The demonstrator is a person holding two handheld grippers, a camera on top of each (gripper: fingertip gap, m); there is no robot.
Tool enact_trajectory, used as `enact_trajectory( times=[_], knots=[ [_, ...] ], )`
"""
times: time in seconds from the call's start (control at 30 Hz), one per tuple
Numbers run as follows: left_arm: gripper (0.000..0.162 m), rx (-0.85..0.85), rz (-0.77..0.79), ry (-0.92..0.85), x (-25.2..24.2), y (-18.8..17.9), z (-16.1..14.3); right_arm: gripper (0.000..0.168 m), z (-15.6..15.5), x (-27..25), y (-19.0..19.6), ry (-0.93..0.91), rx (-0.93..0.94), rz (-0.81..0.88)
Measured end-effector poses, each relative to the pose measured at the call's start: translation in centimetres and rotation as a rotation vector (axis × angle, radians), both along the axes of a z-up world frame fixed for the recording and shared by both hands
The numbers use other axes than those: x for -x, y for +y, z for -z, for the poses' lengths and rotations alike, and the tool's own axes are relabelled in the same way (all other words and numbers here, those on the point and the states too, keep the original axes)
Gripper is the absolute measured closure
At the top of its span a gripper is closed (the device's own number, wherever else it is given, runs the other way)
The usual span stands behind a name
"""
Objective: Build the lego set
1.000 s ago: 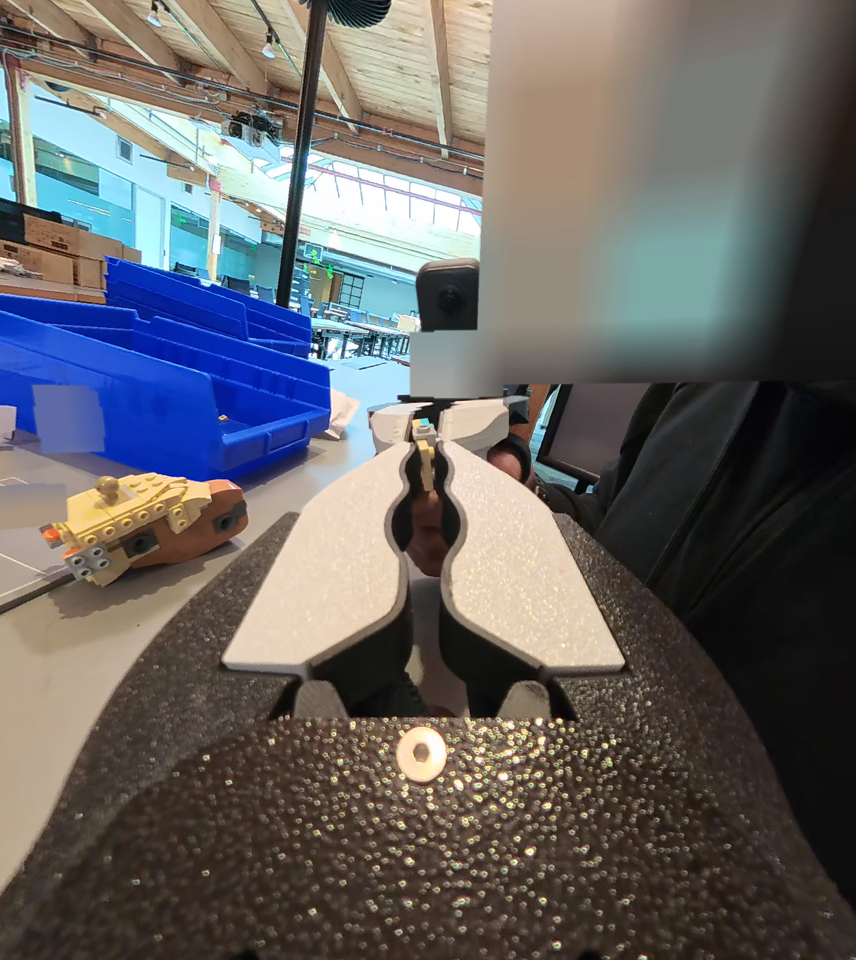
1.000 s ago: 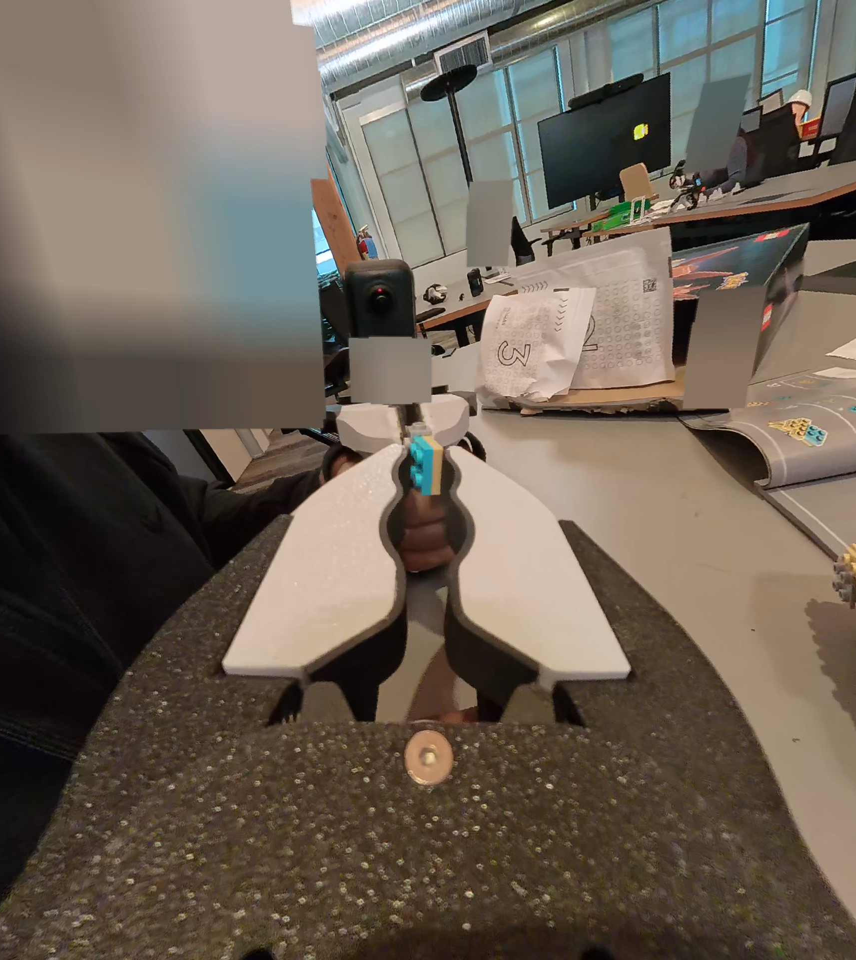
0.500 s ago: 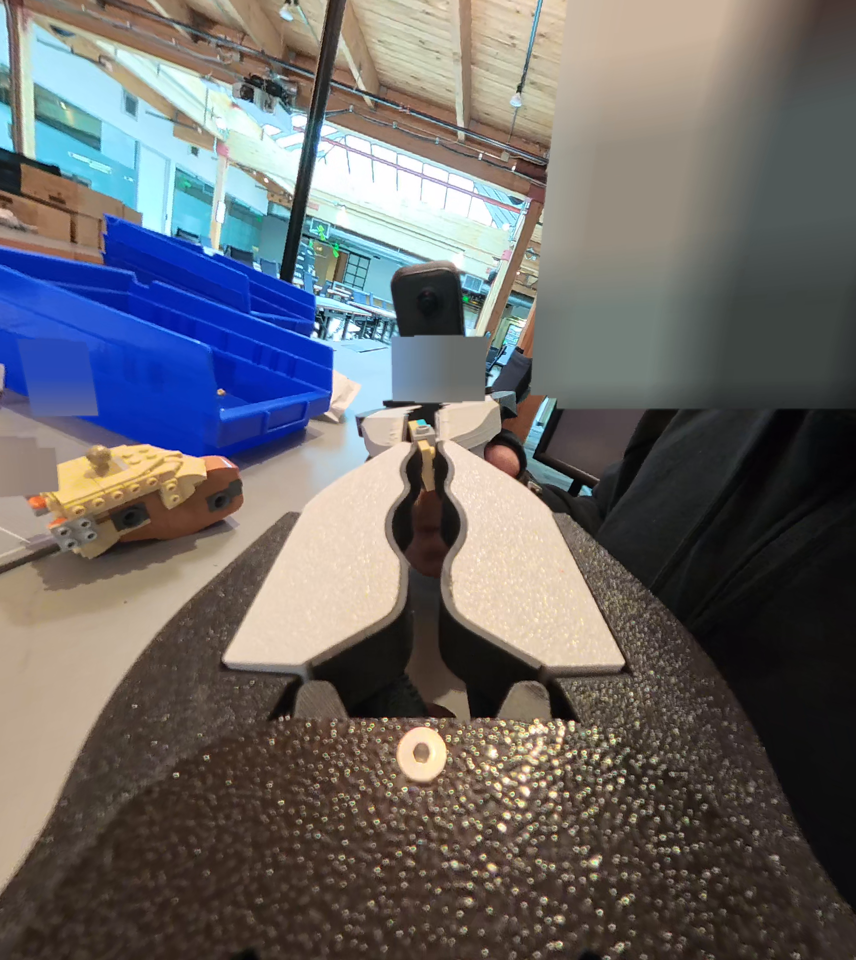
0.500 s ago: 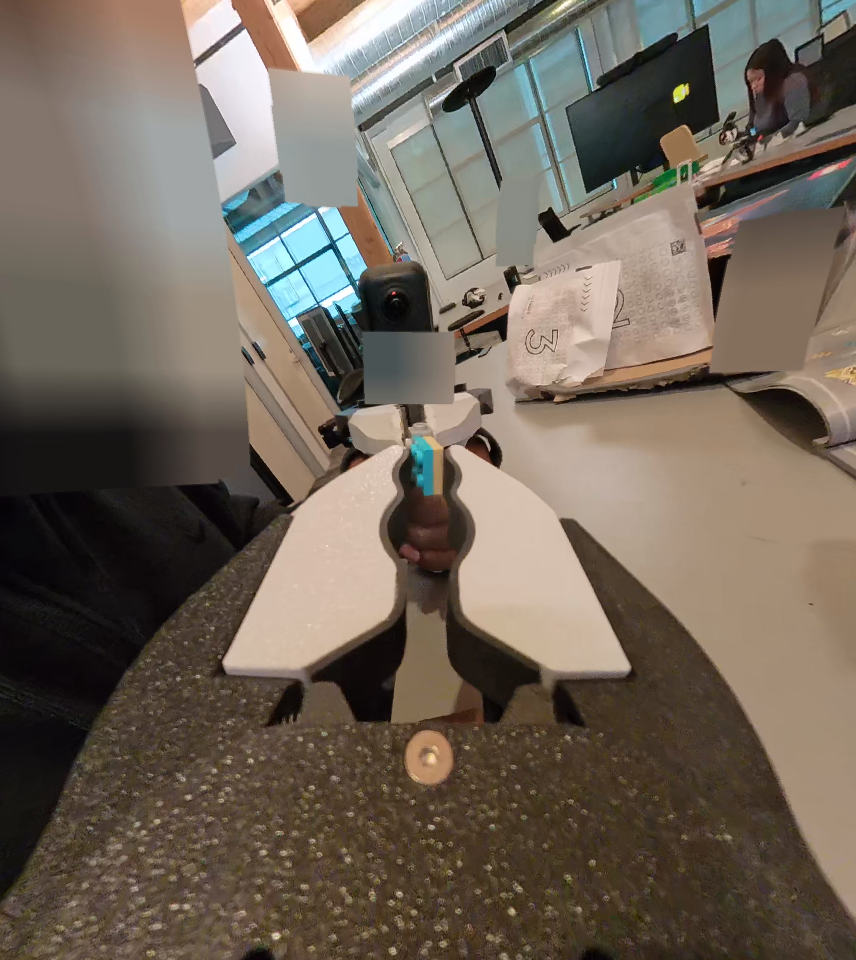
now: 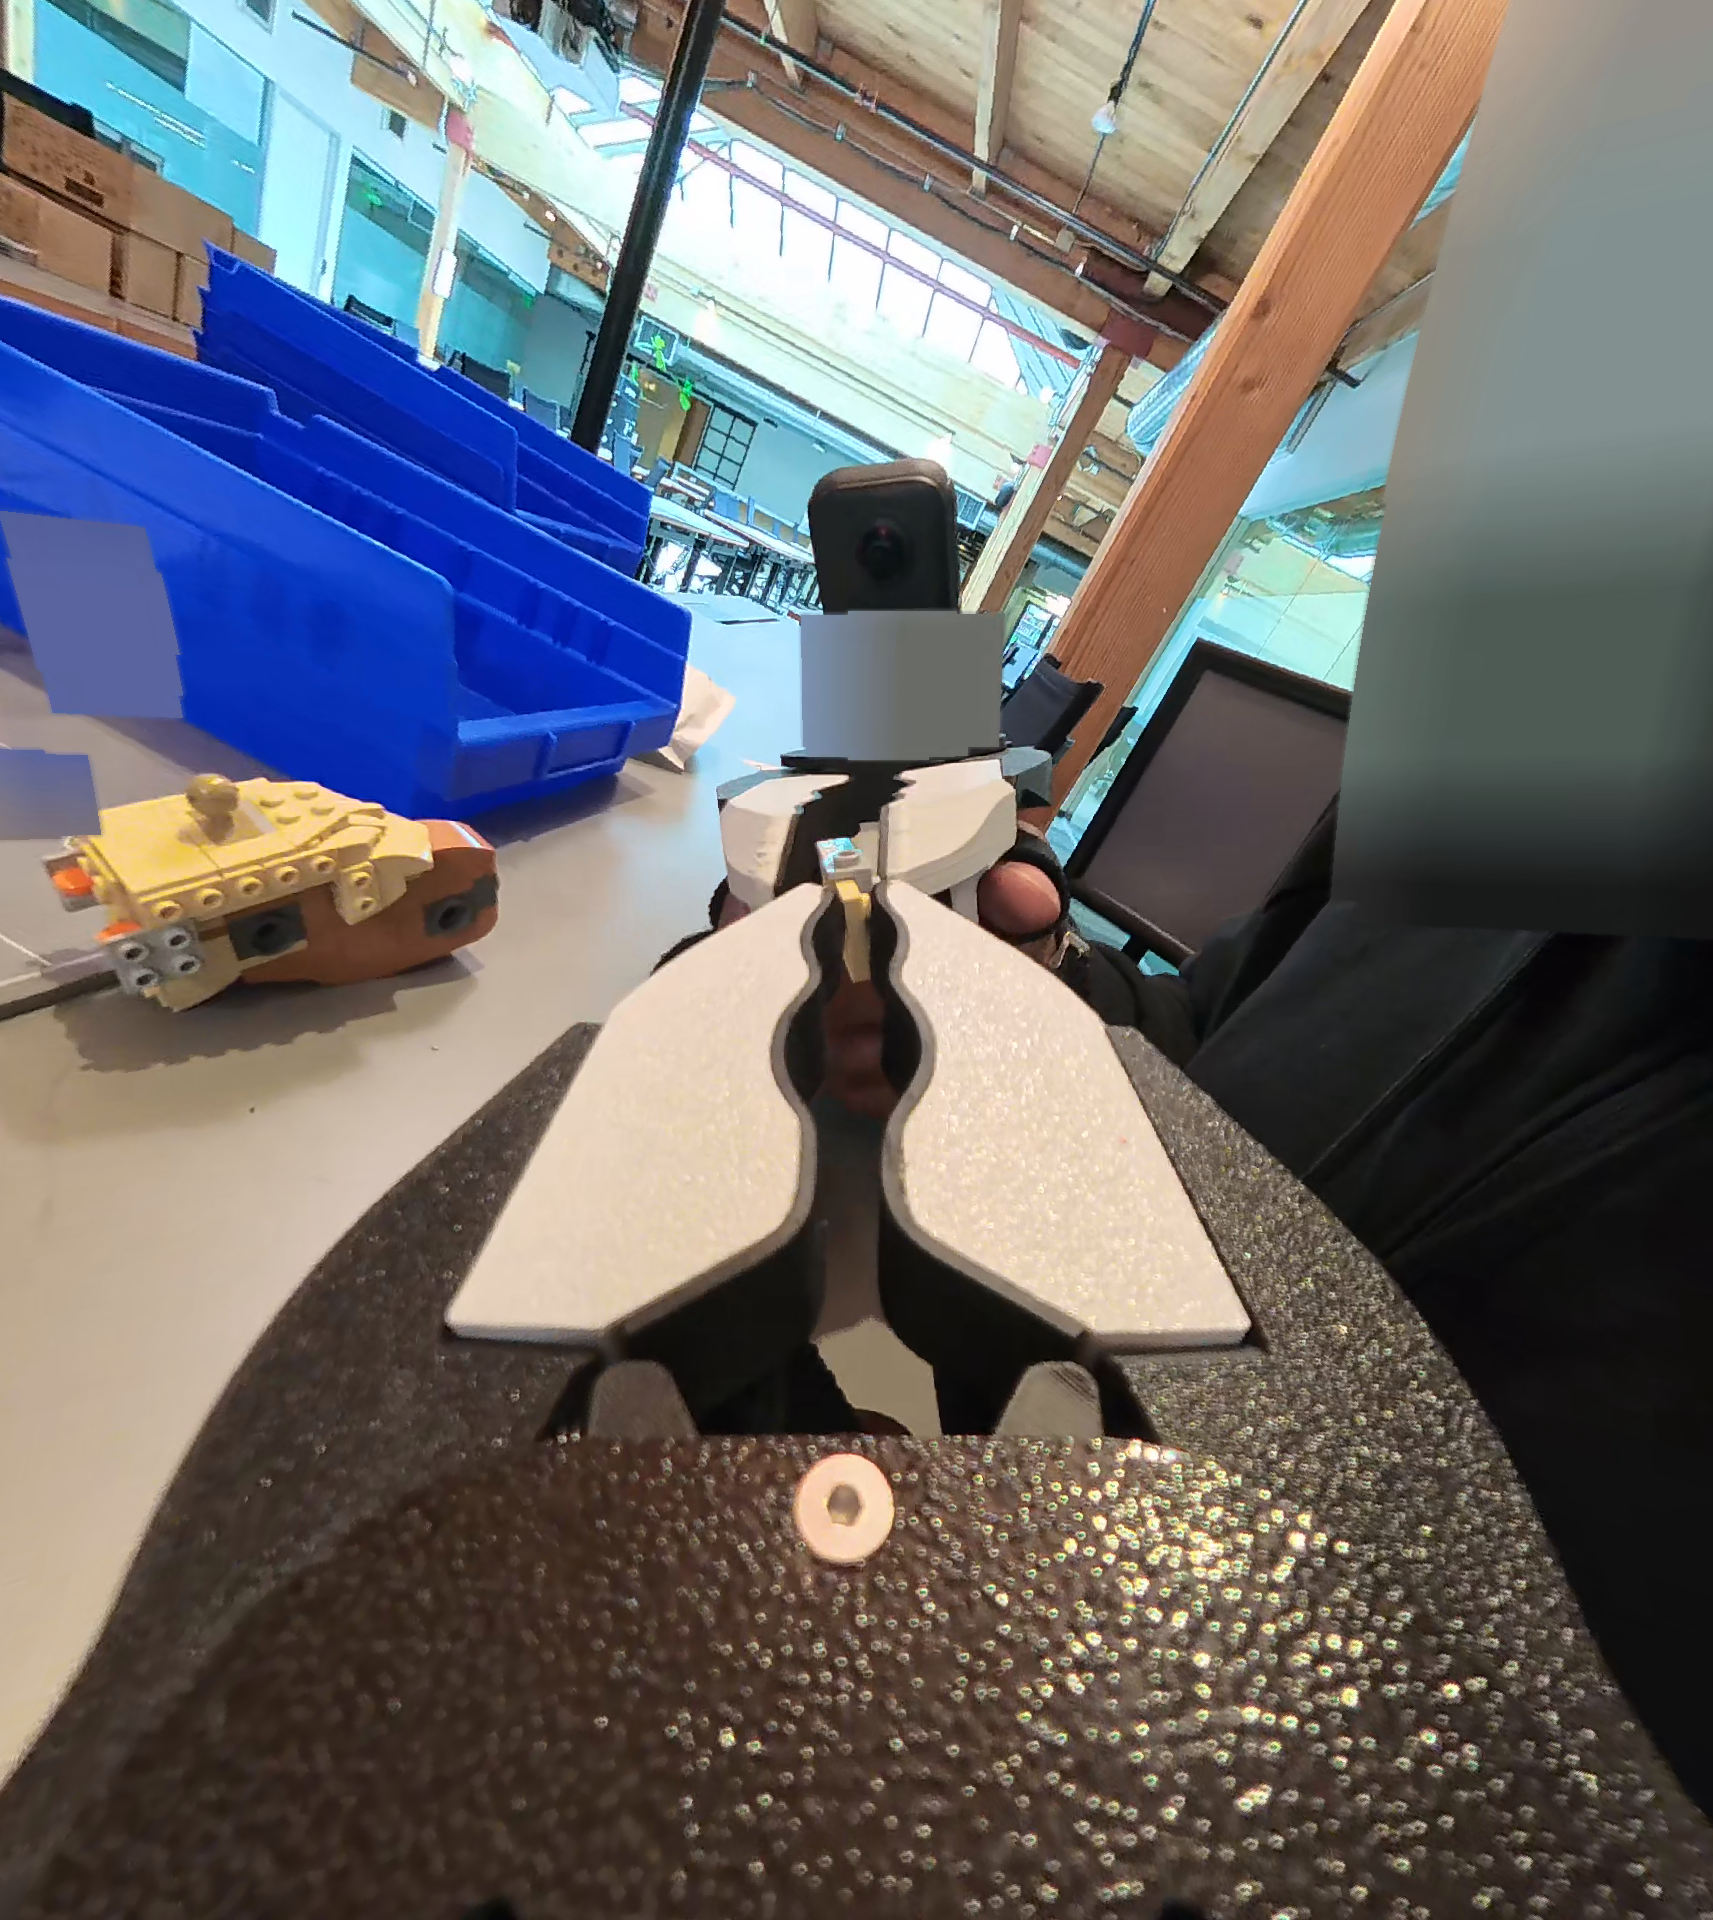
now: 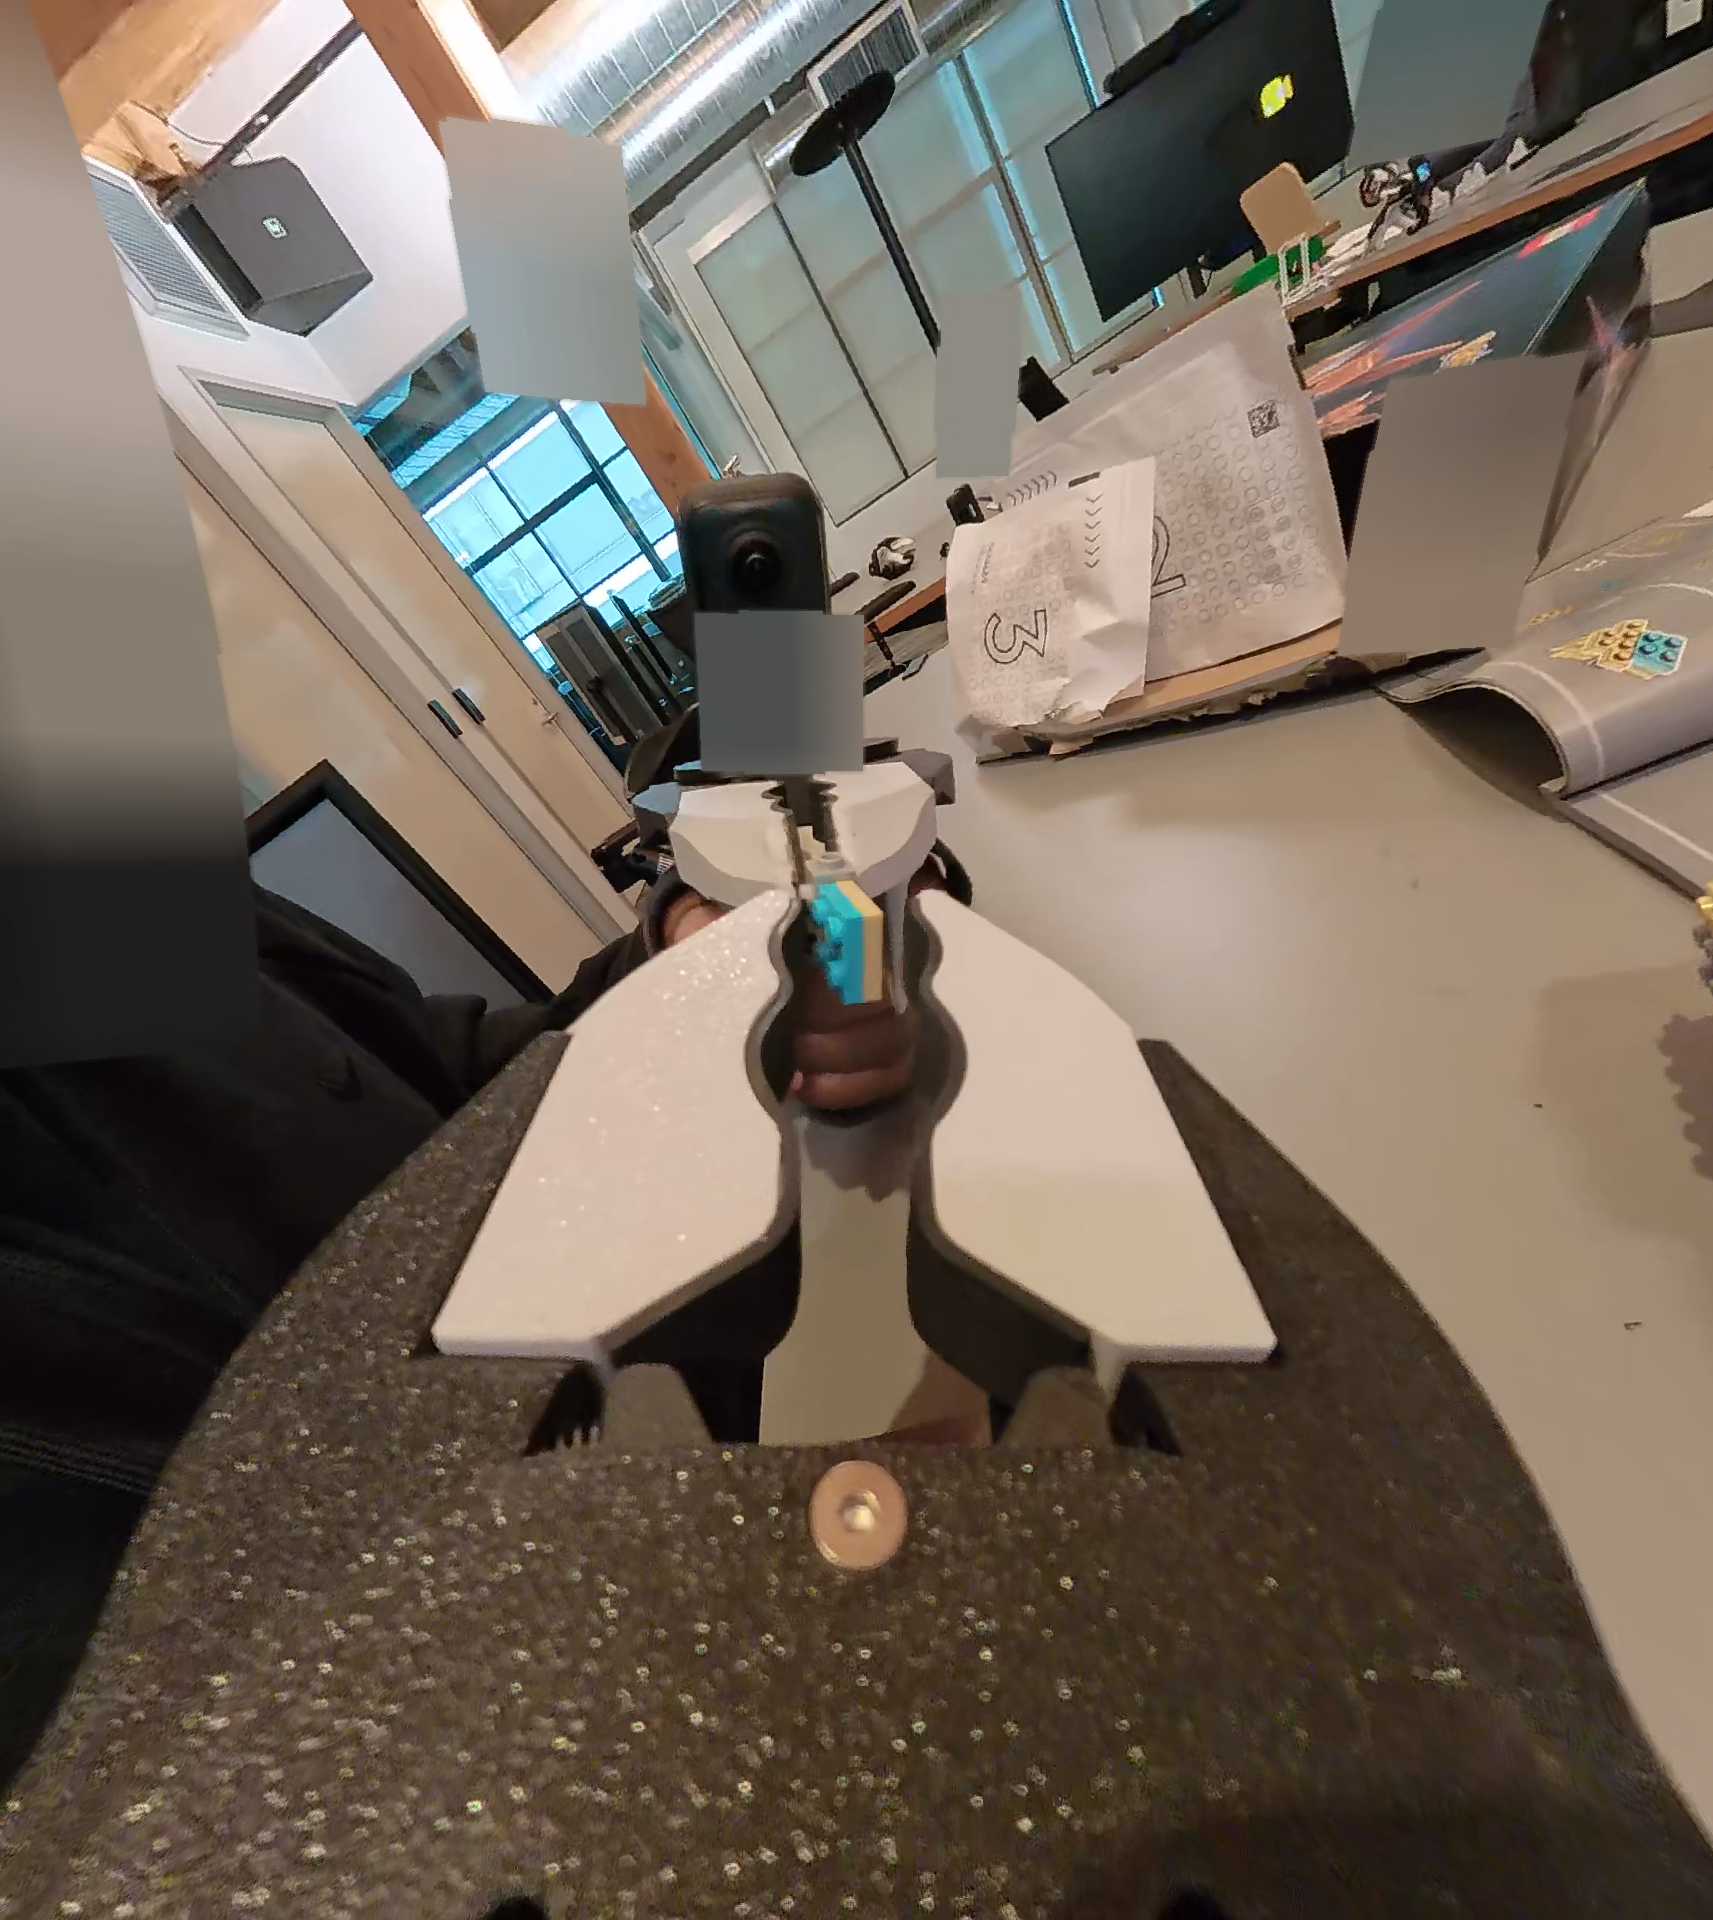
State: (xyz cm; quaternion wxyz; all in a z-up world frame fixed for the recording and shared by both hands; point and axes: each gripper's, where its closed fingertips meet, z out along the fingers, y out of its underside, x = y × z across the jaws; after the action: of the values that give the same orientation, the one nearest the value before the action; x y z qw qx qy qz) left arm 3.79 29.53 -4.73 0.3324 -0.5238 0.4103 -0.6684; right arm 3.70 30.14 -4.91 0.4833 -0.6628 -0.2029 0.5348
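1. The left gripper [image 5: 850,914] and right gripper [image 6: 847,940] meet tip to tip above the near edge of the tabletop [image 5: 156,1195].
2. The left gripper pinches a thin tan piece [image 5: 854,935].
3. The right gripper pinches a small blue-and-tan brick stack [image 6: 850,954].
4. The tan-and-brown lego model [image 5: 270,894] lies on the tabletop at the left, near the blue bins [image 5: 332,623].
5. An open instruction booklet [image 6: 1662,707] lies at the far right.
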Motion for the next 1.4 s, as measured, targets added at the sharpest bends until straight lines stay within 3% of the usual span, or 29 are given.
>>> enact_trajectory(
  times=[0.47,0.83,1.03,1.17,1.4],
  knots=[
    [0.157,-0.035,0.0,0.028,-0.06,-0.13,0.36,0.159,0.23,0.04,-0.25,0.006,-0.022,-0.007],
    [0.147,0.003,-0.004,0.019,0.02,0.32,0.24,0.161,-0.08,0.13,-0.45,-0.016,-0.091,0.003],
    [0.142,-0.015,0.003,0.028,-0.07,0.05,0.33,0.16,-0.12,0.12,-0.44,-0.121,-0.201,0.055],
    [0.15,-0.032,0.023,0.025,-0.06,-0.34,0.3,0.16,-0.38,0.38,-0.63,-0.186,-0.277,0.078],
    [0.15,-0.059,0.024,-0.013,0.31,-0.43,-0.18,0.161,-0.39,0.61,-0.97,-0.225,-0.306,0.054]
  ],
)
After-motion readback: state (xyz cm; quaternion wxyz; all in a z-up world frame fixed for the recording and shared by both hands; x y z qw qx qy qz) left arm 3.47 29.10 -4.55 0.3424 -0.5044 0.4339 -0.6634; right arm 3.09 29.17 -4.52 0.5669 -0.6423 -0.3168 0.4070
